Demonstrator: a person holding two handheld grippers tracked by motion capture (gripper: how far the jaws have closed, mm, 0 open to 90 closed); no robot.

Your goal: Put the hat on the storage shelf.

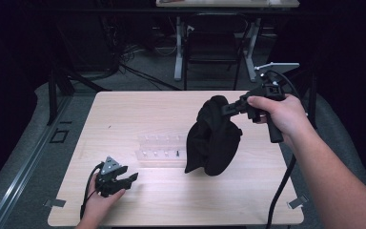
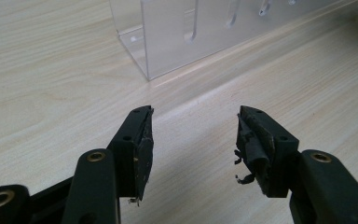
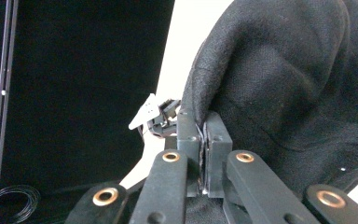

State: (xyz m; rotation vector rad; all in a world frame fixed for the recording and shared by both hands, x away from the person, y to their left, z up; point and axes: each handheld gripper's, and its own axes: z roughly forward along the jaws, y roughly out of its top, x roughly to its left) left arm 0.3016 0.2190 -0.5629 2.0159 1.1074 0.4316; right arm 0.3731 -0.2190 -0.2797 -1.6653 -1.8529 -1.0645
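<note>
A black cloth (image 1: 213,138) hangs above the middle right of the wooden table (image 1: 124,109), its lower end near the tabletop. My right gripper (image 1: 233,108) is shut on the cloth's upper edge; in the right gripper view its jaws pinch the hem of the cloth (image 3: 279,79) at the gripper's tip (image 3: 204,122). My left gripper (image 1: 131,179) rests low at the table's front left, open. In the left gripper view its two pads stand apart around my left gripper's midpoint (image 2: 193,114) with bare wood between them.
A clear acrylic rack (image 1: 159,150) with slots lies in the table's middle, just left of the cloth; its corner (image 2: 177,37) is ahead of the left gripper. A chair (image 1: 214,43) and desk legs stand beyond the far edge. Cables trail from both grippers.
</note>
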